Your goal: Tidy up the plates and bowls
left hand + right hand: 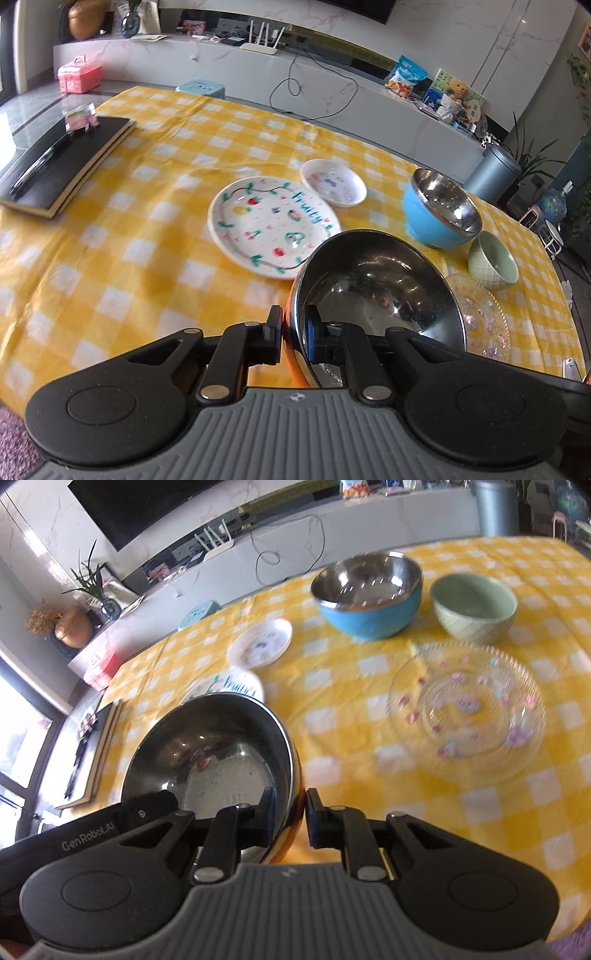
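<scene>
My left gripper (294,334) and my right gripper (290,818) are both shut on the rim of one orange bowl with a steel inside (376,288), also in the right wrist view (210,746); it is held above the yellow checked table. Beyond it lie a large "Fruity" plate (266,225) (236,685), a small white plate (332,182) (260,642), a blue steel-lined bowl (439,208) (369,598), a small green bowl (493,262) (474,607) and a clear glass plate (484,321) (467,709).
A black notebook with a small pink item (62,162) lies at the table's far left. A white TV bench (332,85) with a router and cables stands beyond the table. A grey bin (491,173) stands at the right.
</scene>
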The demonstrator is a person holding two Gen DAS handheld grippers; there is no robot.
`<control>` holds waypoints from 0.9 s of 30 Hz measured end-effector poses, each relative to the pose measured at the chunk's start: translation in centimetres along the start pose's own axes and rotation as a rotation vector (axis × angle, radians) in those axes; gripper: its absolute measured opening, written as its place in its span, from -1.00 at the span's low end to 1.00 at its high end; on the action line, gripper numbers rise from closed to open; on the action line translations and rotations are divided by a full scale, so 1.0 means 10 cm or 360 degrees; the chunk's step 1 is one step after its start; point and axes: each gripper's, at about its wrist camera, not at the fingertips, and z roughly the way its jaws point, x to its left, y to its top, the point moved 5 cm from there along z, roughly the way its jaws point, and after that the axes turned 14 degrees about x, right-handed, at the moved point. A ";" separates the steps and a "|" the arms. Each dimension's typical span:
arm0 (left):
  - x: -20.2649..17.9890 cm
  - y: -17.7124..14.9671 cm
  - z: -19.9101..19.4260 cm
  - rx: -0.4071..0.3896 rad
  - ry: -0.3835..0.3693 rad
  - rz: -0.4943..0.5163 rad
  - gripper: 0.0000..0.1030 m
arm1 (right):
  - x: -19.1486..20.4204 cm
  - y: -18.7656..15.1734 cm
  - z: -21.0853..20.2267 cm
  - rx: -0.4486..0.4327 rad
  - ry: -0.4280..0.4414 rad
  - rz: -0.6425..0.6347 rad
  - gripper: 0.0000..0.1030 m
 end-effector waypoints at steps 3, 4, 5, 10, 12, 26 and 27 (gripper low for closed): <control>0.12 -0.10 -0.05 0.0011 0.0013 -0.0018 -0.74 | 0.10 -0.13 0.02 0.0043 0.0017 -0.0026 -0.71; 0.16 -0.13 -0.06 0.0019 0.0019 -0.0027 -0.74 | 0.14 -0.16 0.03 0.0051 0.0014 -0.0038 -0.71; 0.19 -0.15 -0.06 0.0025 0.0023 -0.0038 -0.74 | 0.17 -0.20 0.03 0.0061 0.0009 -0.0051 -0.71; 0.40 -0.24 -0.10 0.0045 0.0011 -0.0092 -0.74 | 0.29 -0.32 0.13 0.0142 0.0008 -0.0073 -0.71; 0.46 -0.26 -0.09 0.0061 0.0010 -0.0103 -0.74 | 0.31 -0.35 0.16 0.0170 0.0006 -0.0073 -0.71; 0.53 -0.35 0.08 0.0129 -0.0027 -0.0130 -0.74 | 0.29 -0.42 0.28 0.0203 -0.0092 -0.0078 -0.72; 0.52 -0.35 0.08 0.0127 -0.0020 -0.0127 -0.73 | 0.30 -0.41 0.28 0.0199 -0.0091 -0.0083 -0.72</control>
